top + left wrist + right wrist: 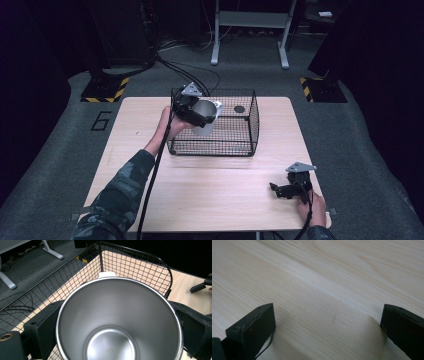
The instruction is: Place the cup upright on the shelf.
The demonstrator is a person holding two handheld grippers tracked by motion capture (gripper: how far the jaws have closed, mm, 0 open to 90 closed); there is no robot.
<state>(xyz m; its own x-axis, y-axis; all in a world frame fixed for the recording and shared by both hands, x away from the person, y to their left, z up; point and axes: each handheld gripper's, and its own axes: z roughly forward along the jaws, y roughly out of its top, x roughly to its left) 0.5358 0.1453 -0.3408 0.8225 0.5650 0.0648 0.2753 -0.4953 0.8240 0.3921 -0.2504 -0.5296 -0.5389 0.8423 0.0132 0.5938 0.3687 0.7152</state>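
Cup: steel cup (117, 320) clamped between my left gripper (196, 111) jaws, 1 on each side, mouth tilted toward the camera.
Position: I hold it over the near-left part of the wire basket (250, 120).
Right gripper (285, 190): jaws wide apart, nothing between them, low over the table (332, 277) near my right corner.

Table (210, 195): light wood, set on grey carpet | Small dark round object (239, 109): lying inside far right part of basket | Grey desk frame (249, 30): seen far, centre | Hazard-striped feet: far left (106, 90), far right (320, 89) | Floor mark "6" (101, 120): left of table
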